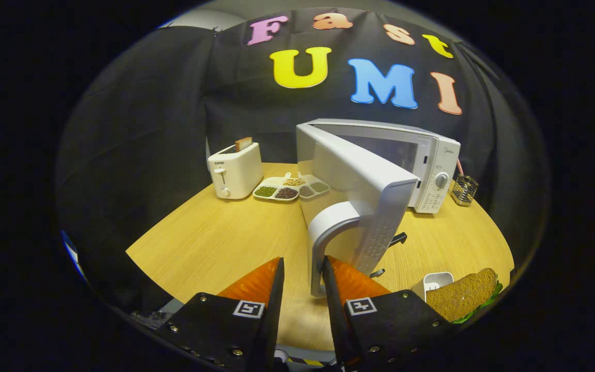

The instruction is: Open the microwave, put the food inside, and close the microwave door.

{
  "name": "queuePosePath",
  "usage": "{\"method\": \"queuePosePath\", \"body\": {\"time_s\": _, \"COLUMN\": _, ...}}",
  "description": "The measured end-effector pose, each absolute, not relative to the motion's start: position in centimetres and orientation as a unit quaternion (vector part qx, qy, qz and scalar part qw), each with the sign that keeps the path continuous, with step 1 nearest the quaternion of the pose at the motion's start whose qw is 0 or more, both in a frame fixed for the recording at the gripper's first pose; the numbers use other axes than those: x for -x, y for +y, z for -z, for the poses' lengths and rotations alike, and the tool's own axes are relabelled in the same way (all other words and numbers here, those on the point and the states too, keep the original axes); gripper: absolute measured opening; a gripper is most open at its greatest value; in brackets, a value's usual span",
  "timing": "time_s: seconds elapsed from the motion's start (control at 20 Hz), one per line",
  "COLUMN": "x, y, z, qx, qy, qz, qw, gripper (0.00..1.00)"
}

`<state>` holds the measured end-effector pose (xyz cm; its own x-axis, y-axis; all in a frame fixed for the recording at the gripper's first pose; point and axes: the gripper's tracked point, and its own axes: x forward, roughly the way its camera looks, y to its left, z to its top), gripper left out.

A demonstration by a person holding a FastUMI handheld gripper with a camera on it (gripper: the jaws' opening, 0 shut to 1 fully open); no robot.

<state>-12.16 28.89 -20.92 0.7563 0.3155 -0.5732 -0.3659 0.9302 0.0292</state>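
Just ahead of my gripper (pixel 302 271) stands the microwave door (pixel 359 191), swung out towards me, with its curved handle (pixel 328 227) rising right beyond my fingertips. My fingers are parted with a narrow gap between them, and nothing is held in that gap; the foot of the handle sits just past the right finger (pixel 346 279), near it, though I cannot tell whether they touch. The microwave (pixel 432 170) itself sits at the back of the wooden table (pixel 215 243), its cavity now partly exposed behind the door.

The sandwich (pixel 463 294) lies to the right of my fingers, close by, beside a small white holder (pixel 434 283). Well off to the left stand a toaster (pixel 234 170) and a divided tray of grains (pixel 290 188); a wire basket (pixel 464 189) sits by the microwave's dial.

I judge the opening step to be nearly done, but the door looks only part open. To do it well, I should push it wider until the cavity is fully clear, keeping my fingers free of the handle loop so nothing snags. Then I can swing right to the sandwich and close on it gently across the bread, so the filling does not squeeze out.
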Motion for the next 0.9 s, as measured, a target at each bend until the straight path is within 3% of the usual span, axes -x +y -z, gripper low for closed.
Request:
{"method": "queuePosePath", "body": {"time_s": 0.1, "x": 13.7, "y": 31.1, "z": 21.1, "qx": 0.054, "qy": 0.301, "qz": -0.224, "qw": 0.926, "gripper": 0.44}}
{"method": "queuePosePath", "body": {"time_s": 0.15, "x": 14.6, "y": 32.3, "z": 20.9, "qx": 0.056, "qy": 0.302, "qz": -0.248, "qw": 0.919, "gripper": 0.52}}
{"method": "queuePosePath", "body": {"time_s": 0.3, "x": 17.7, "y": 36.3, "z": 19.5, "qx": 0.040, "qy": 0.292, "qz": -0.343, "qw": 0.892, "gripper": 0.56}}
{"method": "queuePosePath", "body": {"time_s": 0.4, "x": 19.2, "y": 37.9, "z": 17.0, "qx": 0.015, "qy": 0.267, "qz": -0.398, "qw": 0.877, "gripper": 0.66}}
{"method": "queuePosePath", "body": {"time_s": 0.45, "x": 19.4, "y": 38.3, "z": 15.5, "qx": 0.001, "qy": 0.250, "qz": -0.418, "qw": 0.873, "gripper": 0.77}}
{"method": "queuePosePath", "body": {"time_s": 0.65, "x": 18.2, "y": 36.7, "z": 8.5, "qx": -0.021, "qy": 0.175, "qz": -0.447, "qw": 0.877, "gripper": 0.81}}
{"method": "queuePosePath", "body": {"time_s": 0.9, "x": 14.8, "y": 31.0, "z": 3.2, "qx": -0.041, "qy": 0.130, "qz": -0.425, "qw": 0.895, "gripper": 0.81}}
